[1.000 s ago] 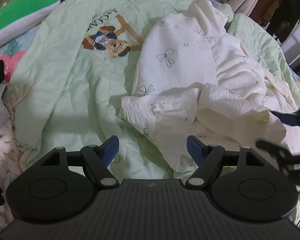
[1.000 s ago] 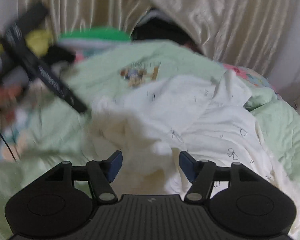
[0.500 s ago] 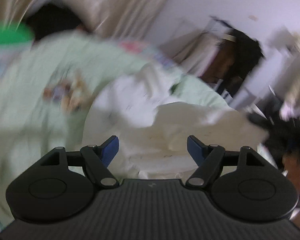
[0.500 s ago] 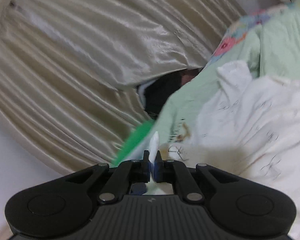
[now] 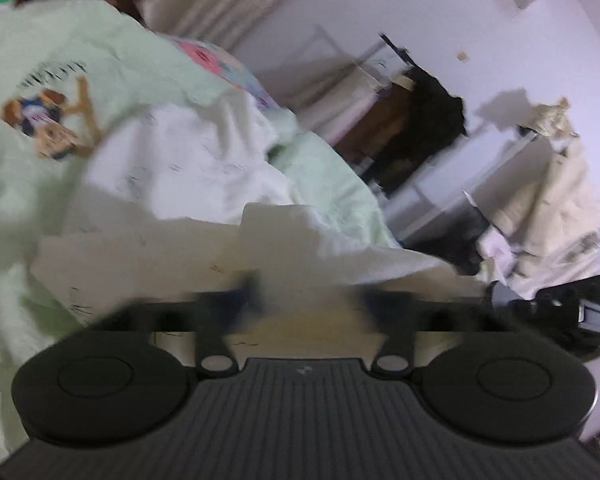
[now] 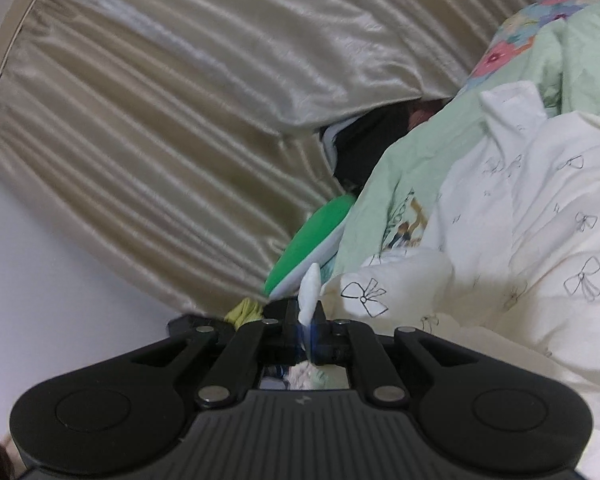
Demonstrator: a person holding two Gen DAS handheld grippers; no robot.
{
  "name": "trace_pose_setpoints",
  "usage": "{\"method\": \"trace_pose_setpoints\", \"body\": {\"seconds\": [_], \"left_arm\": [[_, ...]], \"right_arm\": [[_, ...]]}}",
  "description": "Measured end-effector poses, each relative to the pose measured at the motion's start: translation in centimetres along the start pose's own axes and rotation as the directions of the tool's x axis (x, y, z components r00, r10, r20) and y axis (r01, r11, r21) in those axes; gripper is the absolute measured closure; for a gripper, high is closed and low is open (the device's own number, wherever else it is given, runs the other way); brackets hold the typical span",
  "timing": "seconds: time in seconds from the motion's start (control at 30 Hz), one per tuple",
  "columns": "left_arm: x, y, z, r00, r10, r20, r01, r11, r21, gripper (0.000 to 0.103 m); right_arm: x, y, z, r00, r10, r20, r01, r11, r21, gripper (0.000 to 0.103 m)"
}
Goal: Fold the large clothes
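A large white garment (image 6: 532,248) printed with small black bows lies crumpled on a pale green quilt (image 6: 404,168). My right gripper (image 6: 309,340) is shut on a white edge of the garment, which sticks up between the blue pads. In the left wrist view the garment (image 5: 204,184) spreads across the quilt (image 5: 112,64) and a fold of it lies right at my left gripper (image 5: 304,300). The left fingers are smeared by motion blur, with cloth between them; their state is unclear.
Beige curtains (image 6: 180,120) hang behind the bed. A green and white pillow (image 6: 312,248) lies by the quilt. A clothes rack with dark garments (image 5: 424,128) and a pale heap (image 5: 552,200) stand beyond the bed's far side.
My right gripper closed on the garment's edge and lifted it, swinging toward the curtains. My left gripper swung right and up toward the garment; its fingers, wide open before, are now blurred.
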State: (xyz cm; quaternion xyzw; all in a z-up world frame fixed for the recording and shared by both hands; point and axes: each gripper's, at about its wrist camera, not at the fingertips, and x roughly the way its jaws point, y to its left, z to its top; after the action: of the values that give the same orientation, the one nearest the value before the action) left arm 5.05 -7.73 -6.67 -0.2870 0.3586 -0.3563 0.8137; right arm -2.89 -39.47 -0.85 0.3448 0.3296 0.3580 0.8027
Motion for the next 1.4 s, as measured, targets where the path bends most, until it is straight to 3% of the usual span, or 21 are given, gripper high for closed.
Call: {"method": "trace_pose_setpoints", "body": {"seconds": [0.13,0.2,0.27,0.33,0.43,0.57,0.63,0.7,0.77,0.87,0.97,1.0,1.03,1.1,1.13,1.2,1.23,1.37,1.4], "left_arm": [[-0.8,-0.4,0.2,0.999,-0.021,0.037,0.021,1.0,0.0,0.103],[-1.5,-0.9,0.6,0.998,-0.019,0.054,0.019,1.0,0.015,0.103],[-2.2,-1.5,1.0,0.997,-0.018,0.07,0.016,0.999,0.029,0.103],[-2.9,-2.0,1.3,0.996,-0.018,0.087,0.014,0.999,0.044,0.103],[-4.0,-2.8,1.9,0.994,-0.017,0.111,0.01,0.998,0.065,0.103],[-4.7,-3.3,2.2,0.992,-0.034,0.12,0.025,0.997,0.075,0.103],[-5.1,-3.6,2.4,0.991,-0.038,0.125,0.027,0.996,0.088,0.103],[-5.5,-3.9,2.7,0.989,-0.045,0.14,0.032,0.995,0.094,0.103],[-5.8,-4.1,3.3,0.986,-0.042,0.164,0.025,0.994,0.103,0.103],[-6.7,-4.7,4.5,0.969,0.012,0.248,-0.049,0.988,0.144,0.101],[-7.4,-4.7,5.2,0.949,0.063,0.308,-0.117,0.981,0.158,0.099],[-7.6,-4.3,5.3,0.941,0.089,0.326,-0.146,0.977,0.156,0.094],[-7.4,-3.6,5.2,0.936,0.131,0.327,-0.189,0.97,0.152,0.091],[-7.0,-2.7,5.0,0.929,0.189,0.317,-0.246,0.958,0.148,0.076],[-6.4,-1.7,4.7,0.925,0.245,0.292,-0.296,0.944,0.146,0.076],[-4.7,0.9,4.0,0.924,0.314,0.219,-0.342,0.933,0.108,0.072],[-4.2,1.8,3.8,0.925,0.326,0.193,-0.346,0.934,0.084,0.071],[-1.7,4.6,3.2,0.93,0.359,0.08,-0.362,0.932,0.024,0.06],[-1.1,4.9,3.0,0.928,0.367,0.058,-0.369,0.929,0.02,0.055]], "right_arm": [[-0.7,0.5,-0.6,1.0,-0.007,-0.001,0.007,0.999,-0.042,0.084],[-1.0,0.8,-1.0,0.998,-0.055,0.02,0.056,0.996,-0.072,0.069],[-1.2,1.3,-1.7,0.992,-0.118,0.046,0.123,0.986,-0.112,0.036],[-1.1,2.2,-2.9,0.98,-0.193,0.058,0.2,0.962,-0.184,0.028],[-0.8,3.5,-4.6,0.954,-0.291,0.077,0.3,0.91,-0.285,0.026],[2.0,5.8,-7.5,0.91,-0.412,0.053,0.381,0.776,-0.502,0.014],[4.0,7.0,-9.0,0.867,-0.49,0.092,0.425,0.63,-0.65,0.015],[5.9,7.0,-8.8,0.839,-0.538,0.077,0.419,0.551,-0.721,0.031],[7.3,6.2,-6.6,0.84,-0.542,0.011,0.393,0.595,-0.701,0.099],[7.8,4.7,-1.2,0.849,-0.525,0.053,0.449,0.665,-0.597,0.098],[7.9,3.2,5.0,0.852,-0.505,0.138,0.496,0.695,-0.521,0.098],[7.9,2.5,6.6,0.849,-0.502,0.163,0.51,0.698,-0.503,0.097],[8.0,1.8,7.8,0.843,-0.506,0.182,0.525,0.7,-0.484,0.092],[8.4,-0.7,10.7,0.812,-0.548,0.203,0.577,0.699,-0.422,0.059],[8.3,-1.8,11.3,0.783,-0.586,0.207,0.616,0.687,-0.384,0.043],[7.5,-4.1,11.9,0.717,-0.666,0.204,0.694,0.66,-0.288,0.044],[6.4,-5.2,11.5,0.7,-0.688,0.19,0.713,0.658,-0.243,0.044],[1.3,-5.8,7.0,0.693,-0.704,0.155,0.719,0.657,-0.228,0.04],[-0.1,-5.4,5.2,0.677,-0.72,0.154,0.732,0.634,-0.251,0.038]]}}
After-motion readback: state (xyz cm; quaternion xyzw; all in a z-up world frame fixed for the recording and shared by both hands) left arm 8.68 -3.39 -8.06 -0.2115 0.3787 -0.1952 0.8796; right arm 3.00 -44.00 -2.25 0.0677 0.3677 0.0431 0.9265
